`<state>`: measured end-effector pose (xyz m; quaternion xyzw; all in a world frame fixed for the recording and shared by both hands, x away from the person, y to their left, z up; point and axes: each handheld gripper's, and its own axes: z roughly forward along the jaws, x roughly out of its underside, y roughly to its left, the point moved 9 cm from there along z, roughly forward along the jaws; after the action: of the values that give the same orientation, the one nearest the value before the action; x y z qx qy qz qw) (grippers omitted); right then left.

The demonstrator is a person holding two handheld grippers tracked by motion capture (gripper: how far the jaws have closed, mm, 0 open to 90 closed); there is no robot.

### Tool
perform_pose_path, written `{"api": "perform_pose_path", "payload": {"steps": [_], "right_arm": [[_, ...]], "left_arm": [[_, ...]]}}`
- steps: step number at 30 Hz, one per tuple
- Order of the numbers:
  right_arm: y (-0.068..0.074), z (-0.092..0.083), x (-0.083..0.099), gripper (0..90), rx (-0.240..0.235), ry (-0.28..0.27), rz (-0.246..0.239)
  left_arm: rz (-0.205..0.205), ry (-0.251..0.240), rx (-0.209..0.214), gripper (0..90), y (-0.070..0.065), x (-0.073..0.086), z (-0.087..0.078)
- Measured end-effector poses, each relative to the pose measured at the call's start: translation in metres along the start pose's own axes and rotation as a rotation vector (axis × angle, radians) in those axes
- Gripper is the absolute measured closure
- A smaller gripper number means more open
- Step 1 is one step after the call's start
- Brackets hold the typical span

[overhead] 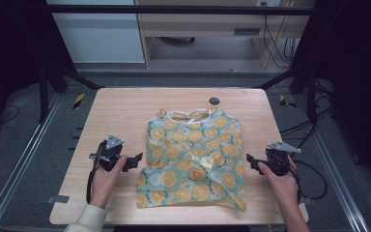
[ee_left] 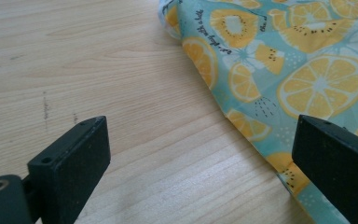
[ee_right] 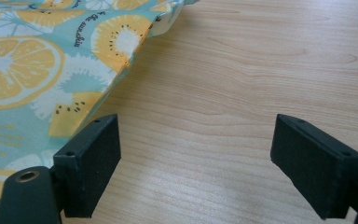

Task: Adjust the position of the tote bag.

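Left gripper (overhead: 136,162) hovered low over the wooden table (overhead: 121,111), jaws wide apart, nothing between them, tips just beside the garment's left edge. Citrus-print garment (overhead: 193,154) lay flat mid-table between both tools, neckline at the far end, hem toward the person; long axis ran near to far. Judged light, soft and limp, likely to sag and wrinkle when lifted; side edges and hem corners looked the best holds. Right gripper (overhead: 252,162) sat just off the right edge, jaws likewise spread and empty.
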<state>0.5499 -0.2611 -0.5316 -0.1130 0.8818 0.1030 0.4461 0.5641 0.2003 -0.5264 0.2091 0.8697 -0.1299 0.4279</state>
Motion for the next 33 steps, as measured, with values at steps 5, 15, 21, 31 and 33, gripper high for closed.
{"api": "perform_pose_path", "payload": {"steps": [5,15,21,31,33], "right_arm": [[0.001,0.000,0.000,17.5,-0.002,0.005,0.006],[0.004,-0.001,-0.007,24.6,-0.016,0.009,0.005],[0.011,0.004,-0.038,31.7,-0.066,0.003,-0.019],[0.023,0.051,-0.084,31.3,-0.110,0.075,0.000],[0.022,0.058,-0.085,30.9,-0.105,0.088,-0.004]], "left_arm": [[0.014,0.016,0.011,4.3,-0.003,0.001,0.001],[0.030,0.029,0.024,4.7,-0.009,0.000,0.000],[0.033,0.033,0.050,5.4,-0.015,-0.015,0.006],[0.072,0.056,0.045,5.9,-0.022,-0.055,0.029],[0.077,0.069,0.047,6.0,-0.024,-0.059,0.036]]}}
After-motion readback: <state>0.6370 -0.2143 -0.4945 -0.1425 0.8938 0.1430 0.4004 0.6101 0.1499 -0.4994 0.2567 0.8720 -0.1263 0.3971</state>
